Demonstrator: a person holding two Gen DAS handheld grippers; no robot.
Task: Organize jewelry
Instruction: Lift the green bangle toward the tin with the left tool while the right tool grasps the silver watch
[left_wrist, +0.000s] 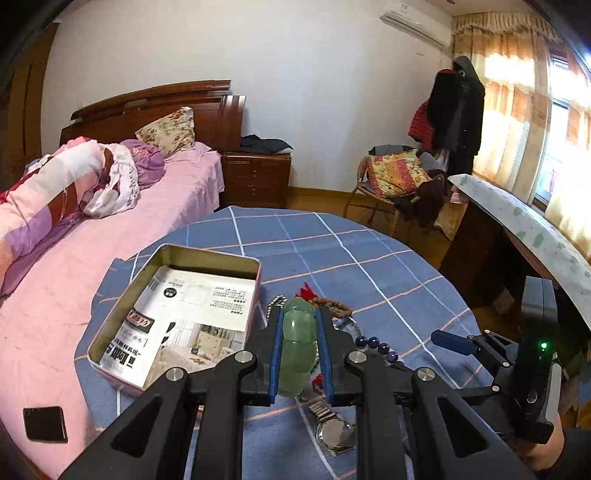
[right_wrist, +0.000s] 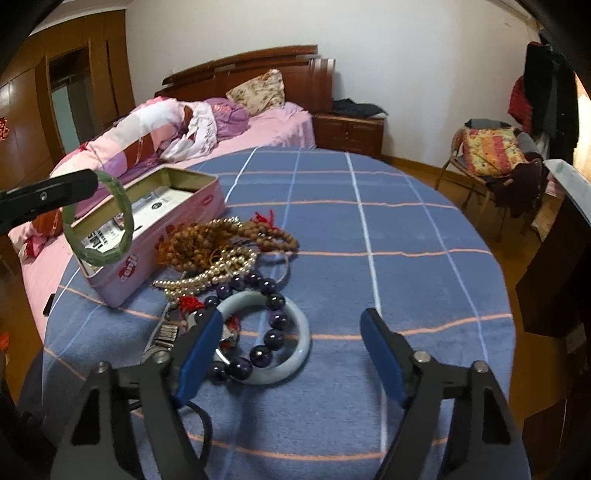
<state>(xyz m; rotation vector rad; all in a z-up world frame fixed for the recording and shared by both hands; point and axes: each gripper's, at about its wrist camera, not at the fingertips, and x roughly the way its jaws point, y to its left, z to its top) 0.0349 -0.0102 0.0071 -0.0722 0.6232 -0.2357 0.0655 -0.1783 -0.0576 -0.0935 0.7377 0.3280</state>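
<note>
My left gripper (left_wrist: 300, 314) is shut on a green bangle (left_wrist: 298, 343) and holds it above the table; in the right wrist view the bangle (right_wrist: 96, 218) hangs in front of the open pink tin box (right_wrist: 207, 201). The tin (left_wrist: 122, 306) is lined with a printed leaflet. My right gripper (right_wrist: 291, 321) is open above the jewelry pile: a pale blue bangle (right_wrist: 301, 354), a dark purple bead bracelet (right_wrist: 275, 317), pearl strands (right_wrist: 210, 273), brown wooden beads (right_wrist: 218, 236) and a metal watch (left_wrist: 334, 430).
The round table has a blue checked cloth (right_wrist: 388, 229). A pink bed (left_wrist: 48, 295) lies left of it, with a dark phone (left_wrist: 45, 424) on it. A chair with clothes (left_wrist: 399, 177) and a desk edge (left_wrist: 524, 221) stand to the right.
</note>
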